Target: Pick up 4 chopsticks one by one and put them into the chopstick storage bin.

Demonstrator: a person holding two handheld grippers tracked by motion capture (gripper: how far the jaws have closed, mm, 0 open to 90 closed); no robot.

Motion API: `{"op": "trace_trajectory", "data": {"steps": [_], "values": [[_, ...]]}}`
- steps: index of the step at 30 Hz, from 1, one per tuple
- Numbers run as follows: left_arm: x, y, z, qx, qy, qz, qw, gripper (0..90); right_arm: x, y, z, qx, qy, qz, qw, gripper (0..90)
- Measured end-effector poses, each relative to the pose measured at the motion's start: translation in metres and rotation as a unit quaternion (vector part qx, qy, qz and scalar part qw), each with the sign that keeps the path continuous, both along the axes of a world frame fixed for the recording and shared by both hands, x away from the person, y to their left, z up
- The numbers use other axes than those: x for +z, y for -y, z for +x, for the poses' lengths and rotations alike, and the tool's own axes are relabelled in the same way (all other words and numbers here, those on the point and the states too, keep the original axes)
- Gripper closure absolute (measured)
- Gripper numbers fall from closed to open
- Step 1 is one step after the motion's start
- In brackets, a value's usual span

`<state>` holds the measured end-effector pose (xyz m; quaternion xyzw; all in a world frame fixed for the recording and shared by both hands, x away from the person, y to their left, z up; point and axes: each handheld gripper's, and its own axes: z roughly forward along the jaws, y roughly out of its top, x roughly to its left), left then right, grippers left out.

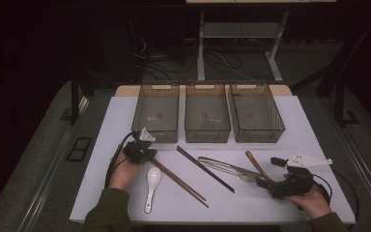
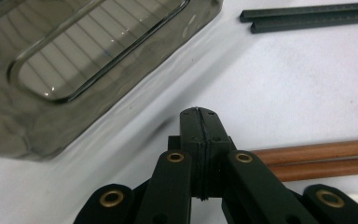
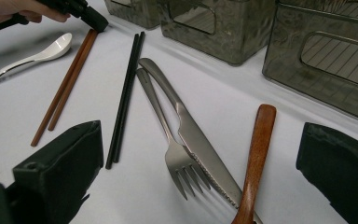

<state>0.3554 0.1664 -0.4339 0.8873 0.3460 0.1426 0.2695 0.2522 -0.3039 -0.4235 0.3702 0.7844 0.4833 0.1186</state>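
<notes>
My left gripper (image 1: 150, 154) is shut with nothing between its jaws (image 2: 200, 116), its tip by the far end of the brown chopsticks (image 1: 178, 180) (image 2: 317, 158). A white spoon (image 1: 151, 186) lies just beside the left hand. My right gripper (image 1: 263, 181) stands wide open (image 3: 200, 140) low over the table, its jaws either side of a metal fork (image 3: 177, 161), a knife (image 3: 200, 140) and a wooden handle (image 3: 257, 149), touching none of them. Black chopsticks (image 1: 205, 169) (image 3: 126, 98) lie in the middle.
Three smoky see-through bins (image 1: 156, 112) (image 1: 206, 112) (image 1: 256, 112) stand in a row at the back of the white table (image 1: 299, 130), each with nothing in it. The left bin's near wall (image 2: 74, 70) is close ahead of the left gripper.
</notes>
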Motion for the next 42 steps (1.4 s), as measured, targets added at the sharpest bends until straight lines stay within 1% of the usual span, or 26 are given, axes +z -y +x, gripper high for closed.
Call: {"op": "trace_trajectory", "data": {"steps": [1,5,6,11,13,19,20,25,27,28,29,30,31,32,34,35,36,37,38,39,40,41,42], "values": [[0.0,-0.001,-0.001,0.001,0.0,0.002,1.0,89.0,0.0,0.0,0.0,0.0,0.001,0.0,1.0,0.7],[0.0,-0.008,-0.003,0.008,0.0,-0.002,1.0,89.0,0.0,0.0,0.0,0.0,0.0,0.0,1.0,0.8],[0.0,-0.01,-0.003,0.007,0.0,0.0,1.0,89.0,0.0,0.0,0.0,0.0,0.0,0.0,1.0,0.8],[0.0,-0.017,-0.006,0.012,-0.003,-0.003,0.9999,89.0,0.0,0.0,0.0,0.0,-0.001,0.0,1.0,0.7],[0.0,-0.018,-0.007,0.014,-0.003,-0.005,0.9999,89.0,0.0,0.0,0.0,0.0,-0.001,0.0,1.0,0.8],[0.001,-0.019,-0.007,0.013,-0.004,0.0,0.9999,89.0,0.0,0.0,0.0,0.0,-0.001,-0.001,1.0,0.7],[0.001,-0.02,-0.007,0.019,-0.004,0.003,0.9998,89.0,0.0,0.0,0.0,0.0,-0.001,0.0,1.0,0.8],[0.001,-0.023,-0.007,0.021,-0.006,0.002,0.9998,89.0,0.0,0.0,0.0,0.0,-0.001,-0.001,1.0,0.7],[0.002,-0.023,-0.007,0.021,-0.003,0.002,0.9998,88.9,0.0,0.0,0.0,-0.001,0.001,0.0,1.0,0.7],[0.003,-0.023,-0.007,0.02,0.0,-0.002,0.9998,88.9,0.0,0.0,0.0,-0.001,0.001,0.0,1.0,0.7],[0.006,-0.023,-0.008,0.022,0.009,-0.012,0.9996,88.9,0.0,0.0,0.0,-0.001,0.001,-0.001,1.0,0.7],[0.006,-0.023,-0.008,0.022,0.009,-0.012,0.9996,88.9,0.0,0.0,0.0,-0.001,0.001,-0.001,1.0,0.7],[0.009,-0.023,-0.009,0.021,0.012,-0.018,0.9996,88.9,0.0,0.0,0.0,0.001,0.001,-0.001,1.0,0.7],[0.014,-0.021,-0.011,0.013,0.017,-0.034,0.9992,88.9,0.0,0.0,0.0,0.001,0.0,-0.001,1.0,0.7],[0.018,-0.015,-0.014,-0.001,0.018,-0.052,0.9985,88.9,0.0,0.0,0.0,0.002,0.0,-0.002,1.0,0.7],[0.02,-0.01,-0.016,-0.012,0.019,-0.055,0.9982,88.9,0.0,0.0,0.0,0.002,0.0,-0.002,1.0,0.7],[0.02,-0.01,-0.016,-0.012,0.019,-0.055,0.9982,88.9,0.0,0.0,0.0,0.002,0.0,-0.002,1.0,0.7],[0.022,-0.005,-0.018,-0.023,0.019,-0.06,0.9978,88.9,0.0,-0.001,0.0,0.002,0.001,-0.002,1.0,0.7],[0.025,0.007,-0.023,-0.045,0.016,-0.071,0.9963,88.9,0.0,-0.001,0.0,0.002,0.001,-0.002,1.0,0.7],[0.025,0.014,-0.026,-0.056,0.013,-0.079,0.9952,89.0,0.0,-0.001,0.0,0.002,0.001,-0.002,1.0,0.7],[0.025,0.014,-0.026,-0.056,0.013,-0.079,0.9952,89.0,0.0,-0.001,0.0,0.002,0.002,-0.002,1.0,0.7],[0.025,0.029,-0.032,-0.082,0.003,-0.087,0.9928,89.0,0.0,-0.001,-0.001,0.001,0.002,-0.001,1.0,0.8],[0.025,0.037,-0.035,-0.095,0.0,-0.089,0.9916,89.0,0.001,-0.001,-0.001,0.0,0.002,-0.001,1.0,0.7]]}}
